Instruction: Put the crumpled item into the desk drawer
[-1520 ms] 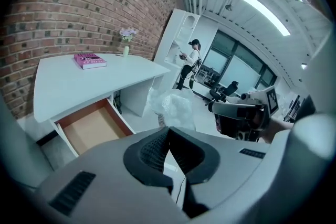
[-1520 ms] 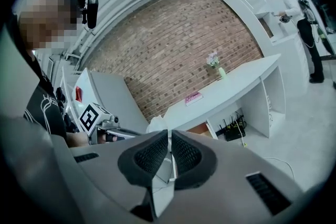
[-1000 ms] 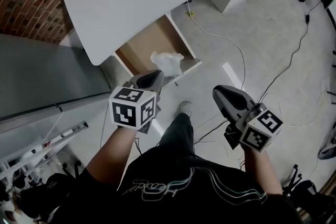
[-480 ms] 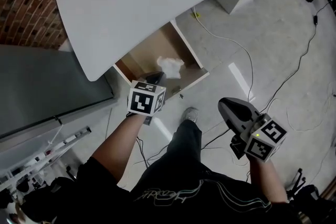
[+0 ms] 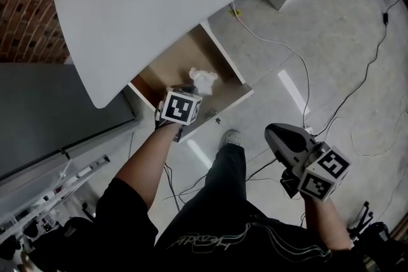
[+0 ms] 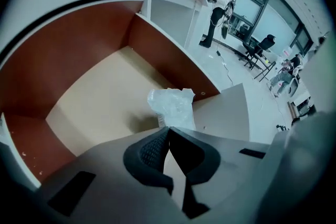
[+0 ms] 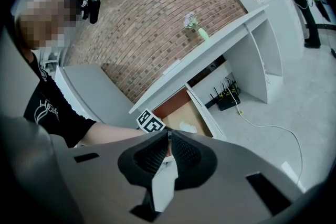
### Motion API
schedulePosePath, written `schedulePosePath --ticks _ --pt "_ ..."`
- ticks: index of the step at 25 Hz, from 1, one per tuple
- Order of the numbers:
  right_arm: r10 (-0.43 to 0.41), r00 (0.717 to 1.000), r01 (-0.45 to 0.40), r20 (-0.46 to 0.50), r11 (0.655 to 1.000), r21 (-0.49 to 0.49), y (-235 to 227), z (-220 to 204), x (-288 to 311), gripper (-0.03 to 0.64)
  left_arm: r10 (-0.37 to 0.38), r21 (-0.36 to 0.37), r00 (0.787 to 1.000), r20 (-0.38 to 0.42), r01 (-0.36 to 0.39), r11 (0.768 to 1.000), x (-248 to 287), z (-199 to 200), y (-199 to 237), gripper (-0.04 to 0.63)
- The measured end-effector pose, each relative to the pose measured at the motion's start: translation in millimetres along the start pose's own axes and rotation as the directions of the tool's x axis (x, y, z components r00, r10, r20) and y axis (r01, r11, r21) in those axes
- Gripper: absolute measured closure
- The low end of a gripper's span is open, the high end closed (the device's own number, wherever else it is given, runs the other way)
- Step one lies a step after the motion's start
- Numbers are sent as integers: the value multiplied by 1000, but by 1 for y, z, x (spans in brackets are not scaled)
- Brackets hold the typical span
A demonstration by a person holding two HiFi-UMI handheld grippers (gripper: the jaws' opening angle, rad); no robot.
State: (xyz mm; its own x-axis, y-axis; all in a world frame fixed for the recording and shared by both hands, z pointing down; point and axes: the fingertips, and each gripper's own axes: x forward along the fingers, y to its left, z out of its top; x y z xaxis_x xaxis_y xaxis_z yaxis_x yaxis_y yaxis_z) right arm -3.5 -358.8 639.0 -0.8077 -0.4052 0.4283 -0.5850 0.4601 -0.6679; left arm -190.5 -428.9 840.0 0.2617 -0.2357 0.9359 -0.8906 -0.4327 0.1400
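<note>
Crumpled item point(image 5: 203, 79), a wad of white translucent film, hangs from the left gripper point(image 5: 190, 90) inside the open desk drawer point(image 5: 167, 65), near a front corner; whether it touches the drawer floor cannot be determined. The left fingers point(image 6: 149, 150) are clenched on the lower edge of the crumpled item. The right gripper point(image 5: 270, 132) hangs over the floor, fingers pressed together on nothing.

Hazards:
- Release close to the front panel point(image 5: 224, 102) could let the light wad roll or spring out onto the floor.
- Thin film may cling to the ribbed pads and lift out again on withdrawal.
- Raising the left gripper steeply could strike the counter point(image 5: 178, 0) overhanging the drawer.

Compared with one second ago, the left gripper has advanced from the drawer front to over the interior, carrying the wad with it; the right gripper is nearly unchanged.
</note>
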Motion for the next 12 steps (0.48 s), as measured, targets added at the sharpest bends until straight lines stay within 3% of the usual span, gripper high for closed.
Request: schedulePosePath --ticks 6,12 --pt "1 1000 -1 -10 1000 -5 -9 -7 1 568 54 59 996 -73 -49 997 30 -11 14 574" --pt "3 1000 -3 -18 1000 14 -15 -17 2 568 72 24 994 -83 -70 997 47 -17 22 572"
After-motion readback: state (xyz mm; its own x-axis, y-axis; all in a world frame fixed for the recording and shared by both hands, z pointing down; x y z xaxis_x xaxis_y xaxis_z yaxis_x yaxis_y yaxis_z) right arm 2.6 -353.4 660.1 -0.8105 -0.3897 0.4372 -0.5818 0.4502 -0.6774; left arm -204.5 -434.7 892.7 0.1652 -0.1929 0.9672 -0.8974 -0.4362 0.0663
